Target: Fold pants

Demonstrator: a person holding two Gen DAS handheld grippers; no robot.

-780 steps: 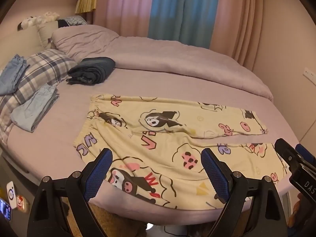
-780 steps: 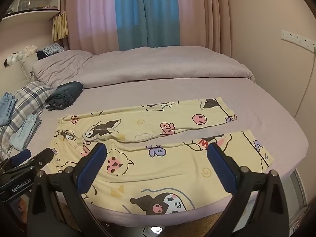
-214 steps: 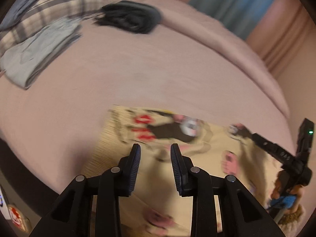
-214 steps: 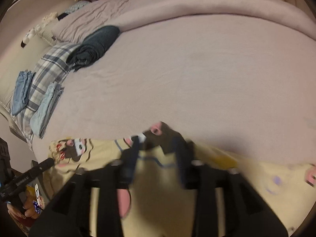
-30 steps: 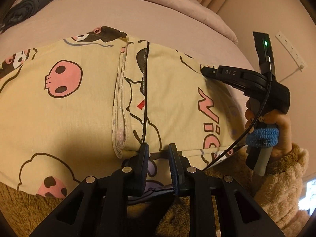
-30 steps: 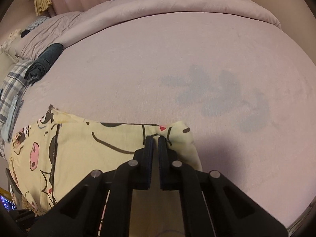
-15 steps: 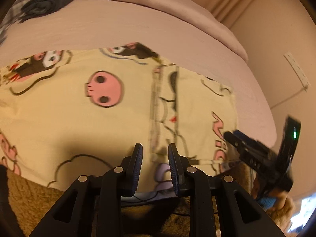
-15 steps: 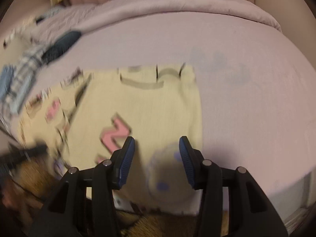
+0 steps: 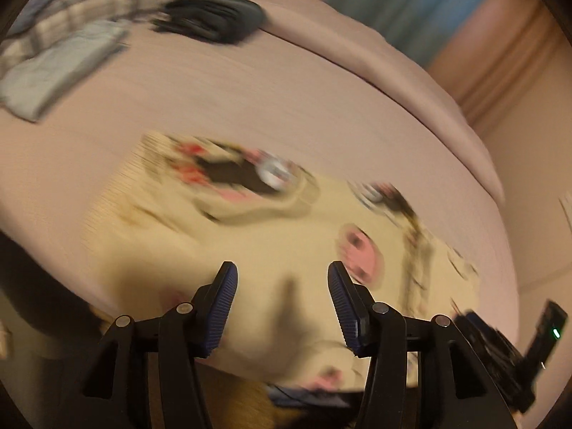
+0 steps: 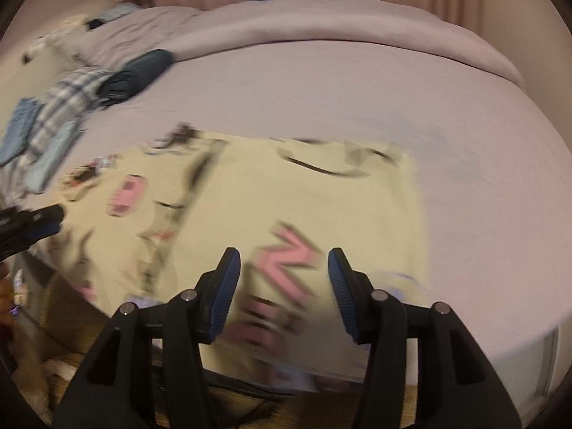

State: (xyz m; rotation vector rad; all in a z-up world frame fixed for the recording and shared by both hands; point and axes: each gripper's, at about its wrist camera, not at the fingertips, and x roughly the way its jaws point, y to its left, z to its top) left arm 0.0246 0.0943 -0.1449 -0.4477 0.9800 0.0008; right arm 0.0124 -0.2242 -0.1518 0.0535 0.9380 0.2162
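Flat beyond both parted fingers (image 10: 228, 286), pants (image 10: 286, 193).

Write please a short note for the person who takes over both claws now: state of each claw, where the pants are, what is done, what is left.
Left claw: open, empty, above the pants.
Right claw: open, empty, above the pants.
Yellow cartoon-print cotton pants: flat on the pink bed sheet at its near edge, already folded into a shorter rectangle.
Left: probably one more fold to make them compact. Both views are blurred, so check the edges first.
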